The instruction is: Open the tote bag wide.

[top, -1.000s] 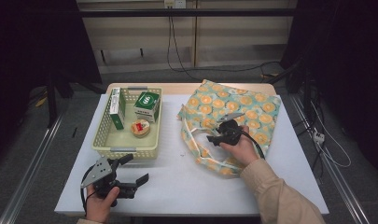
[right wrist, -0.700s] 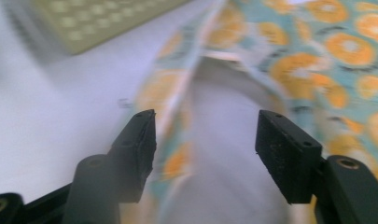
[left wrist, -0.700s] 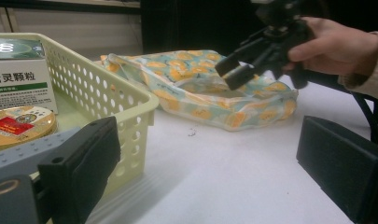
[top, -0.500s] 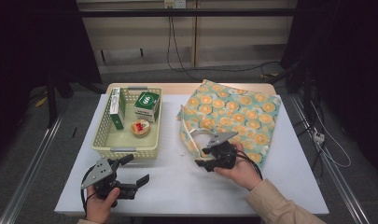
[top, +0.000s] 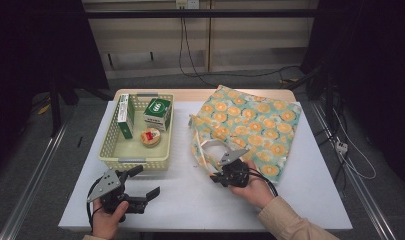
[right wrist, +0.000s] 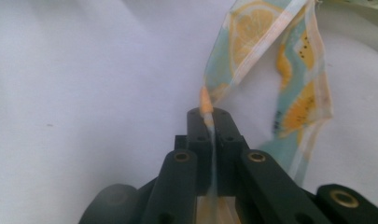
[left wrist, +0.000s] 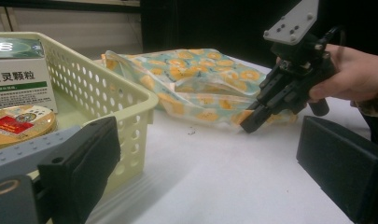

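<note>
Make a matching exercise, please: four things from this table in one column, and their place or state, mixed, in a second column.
Things:
1. right tool
2. left tool
3. round red-and-gold tin
4. fruit-print cloth bag

Places or states:
A. inside the pale yellow plastic basket
B. open, holding nothing
C. lying flat on the white table
D. shut on the bag's strap

Pairs: 1-D, 2-B, 3-A, 4-C
</note>
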The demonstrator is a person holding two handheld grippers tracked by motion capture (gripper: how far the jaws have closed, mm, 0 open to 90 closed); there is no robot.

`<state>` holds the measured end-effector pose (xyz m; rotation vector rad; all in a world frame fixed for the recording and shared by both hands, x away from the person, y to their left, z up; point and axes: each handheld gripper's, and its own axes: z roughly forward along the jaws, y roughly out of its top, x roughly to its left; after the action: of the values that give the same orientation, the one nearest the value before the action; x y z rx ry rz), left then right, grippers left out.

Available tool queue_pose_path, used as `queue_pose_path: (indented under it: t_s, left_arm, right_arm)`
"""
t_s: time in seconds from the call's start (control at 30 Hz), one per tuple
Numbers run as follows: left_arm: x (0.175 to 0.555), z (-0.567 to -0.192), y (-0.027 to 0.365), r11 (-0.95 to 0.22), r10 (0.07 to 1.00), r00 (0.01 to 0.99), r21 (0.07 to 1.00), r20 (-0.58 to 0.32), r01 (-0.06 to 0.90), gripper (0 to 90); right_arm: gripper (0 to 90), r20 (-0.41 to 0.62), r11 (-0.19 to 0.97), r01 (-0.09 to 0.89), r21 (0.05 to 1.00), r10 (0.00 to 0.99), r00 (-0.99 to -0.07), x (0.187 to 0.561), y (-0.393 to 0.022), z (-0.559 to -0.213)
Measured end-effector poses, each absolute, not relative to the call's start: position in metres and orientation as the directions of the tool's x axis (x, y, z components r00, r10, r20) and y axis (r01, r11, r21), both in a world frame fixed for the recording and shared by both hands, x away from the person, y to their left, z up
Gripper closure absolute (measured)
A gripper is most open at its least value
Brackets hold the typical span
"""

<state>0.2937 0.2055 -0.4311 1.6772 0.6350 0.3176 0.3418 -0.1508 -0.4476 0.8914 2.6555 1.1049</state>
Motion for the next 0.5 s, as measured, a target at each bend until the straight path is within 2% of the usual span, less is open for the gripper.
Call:
queue_pose_path:
  t_s: [0.23,0.33,0.5]
  left_arm:
    - [0.293,-0.43,0.205,-0.099,0.57,0.811,0.968,-0.134,0.229,5.8]
    - [0.292,-0.429,0.205,-0.091,0.57,0.81,0.969,-0.137,0.228,5.8]
    - [0.292,-0.429,0.206,-0.094,0.57,0.811,0.97,-0.133,0.226,5.8]
  right_arm:
    - [89.4,0.179,0.533,0.449,0.717,0.482,-0.858,0.319,-0.136,-0.434]
    - [89.3,0.169,0.539,0.424,0.728,0.459,-0.872,0.313,-0.132,-0.426]
    - [89.3,0.156,0.483,0.426,0.765,0.503,-0.85,0.322,-0.145,-0.407]
